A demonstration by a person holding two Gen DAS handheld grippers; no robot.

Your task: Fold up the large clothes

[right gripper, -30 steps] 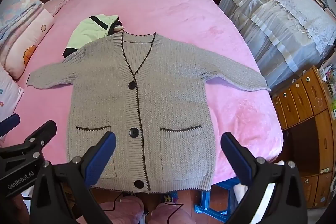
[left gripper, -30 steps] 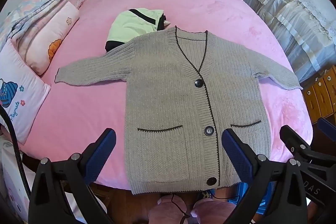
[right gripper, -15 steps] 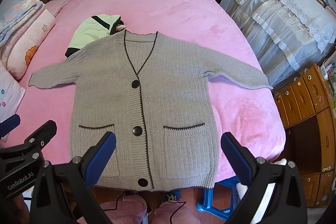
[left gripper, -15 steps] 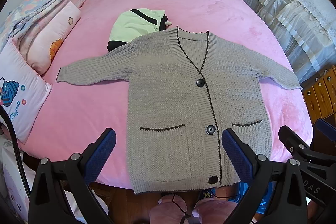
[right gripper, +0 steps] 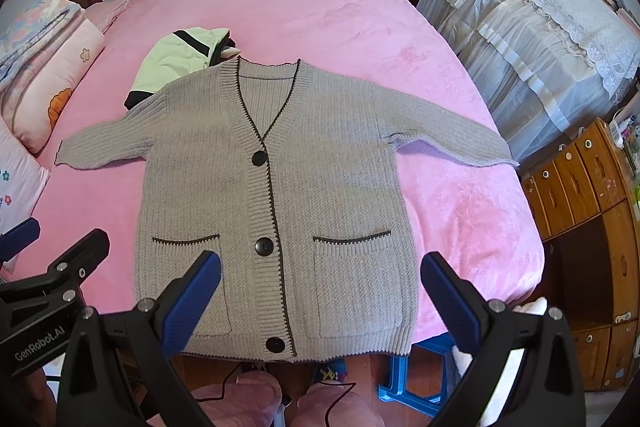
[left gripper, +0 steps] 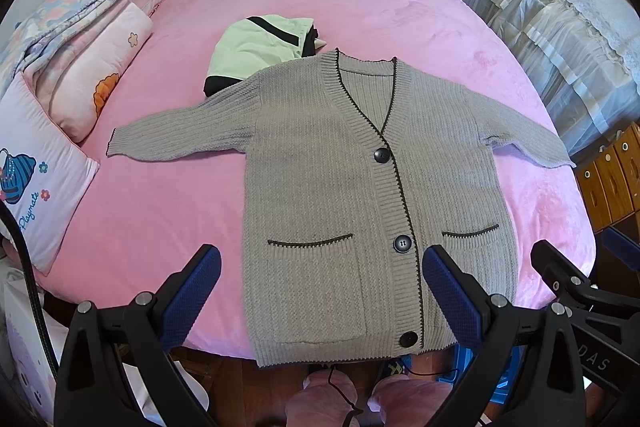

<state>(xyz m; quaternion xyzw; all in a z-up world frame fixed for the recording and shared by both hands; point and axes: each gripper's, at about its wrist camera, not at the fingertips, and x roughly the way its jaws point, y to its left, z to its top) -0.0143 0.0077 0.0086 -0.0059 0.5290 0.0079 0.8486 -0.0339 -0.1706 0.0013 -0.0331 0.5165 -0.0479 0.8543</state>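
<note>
Pink bed is spread with a grey cardigan, laid flat, buttoned, sleeves out, hem at the near edge. Left tongs and right tongs are held agape above the hem, empty. Folding is judged not yet begun; a sleeve should probably be gripped first.

Ribbed knit cardigan – glossy buttons – on plush bedspread.

Both wrist views above bed foot, facing headward, side by side; share cardigan, bed.
</note>
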